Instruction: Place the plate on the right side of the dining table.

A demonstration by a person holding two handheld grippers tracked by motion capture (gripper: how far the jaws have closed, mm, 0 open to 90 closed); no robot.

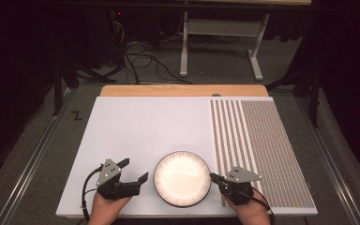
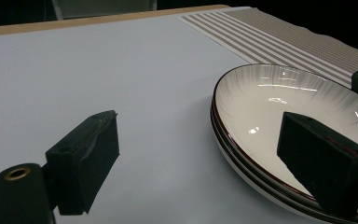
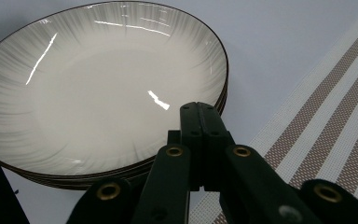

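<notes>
White, glossy plates (image 1: 182, 178) with a dark rim are stacked on a pale grey table (image 1: 136, 126), close to its near edge and roughly midway along it. Fine radiating lines are seen around the top plate's inner wall, and several rims are visible beneath it in the two gripper views.

A woven placemat (image 1: 262, 150) in brown and white stripes is laid along the table's right edge.

The left gripper (image 1: 133, 169) is held in a hand (image 1: 107, 208) near the table's near-left corner, just left of the stack. Its jaws are spread wide and nothing is held between them; in the left gripper view one jaw is seen over bare table and the other in front of the stack's rim.

The right gripper (image 1: 213, 177) is held at the stack's right side, by the placemat's inner edge. Its jaws are pressed fully together with nothing between them, and their tips are seen at the top plate's rim; whether contact is made cannot be told.
</notes>
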